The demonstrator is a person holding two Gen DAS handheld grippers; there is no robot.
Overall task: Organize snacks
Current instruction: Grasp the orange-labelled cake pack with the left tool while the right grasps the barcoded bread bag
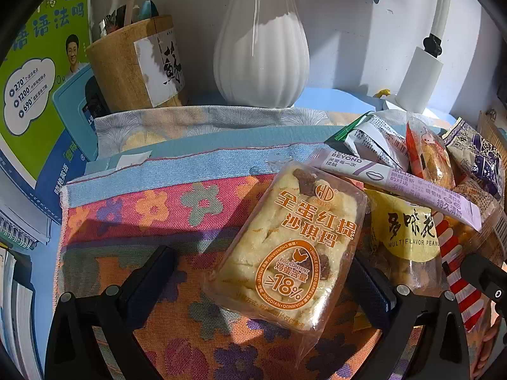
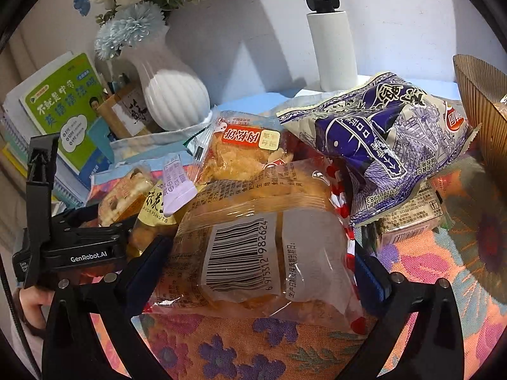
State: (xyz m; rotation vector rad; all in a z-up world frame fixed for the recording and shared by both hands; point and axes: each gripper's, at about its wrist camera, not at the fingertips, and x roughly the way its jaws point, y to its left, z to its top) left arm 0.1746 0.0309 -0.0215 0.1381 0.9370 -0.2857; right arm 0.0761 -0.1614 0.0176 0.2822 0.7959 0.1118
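A pile of snack packets lies on a floral cloth [image 1: 133, 215]. In the left wrist view a clear packet of egg sachima [image 1: 285, 247] lies between the fingers of my open left gripper [image 1: 266, 281], against the right finger. Beside it lie a yellow peanut packet [image 1: 408, 231], a lilac sachet [image 1: 399, 183] and an orange pastry packet [image 1: 427, 155]. In the right wrist view my open right gripper [image 2: 259, 259] straddles a clear barcode packet of pastry [image 2: 253, 247]. A purple-and-white bag [image 2: 386, 139] rests on the pile behind it. The left gripper [image 2: 120, 224] shows at the left.
A white ribbed vase [image 1: 263, 50] with flowers, a wooden pen holder [image 1: 126, 66], green books [image 1: 31, 88] and a white lamp base [image 2: 332, 47] stand at the back. A ribbed brown bowl [image 2: 478, 107] is at the right edge. A fabric basket [image 1: 196, 120] sits behind the cloth.
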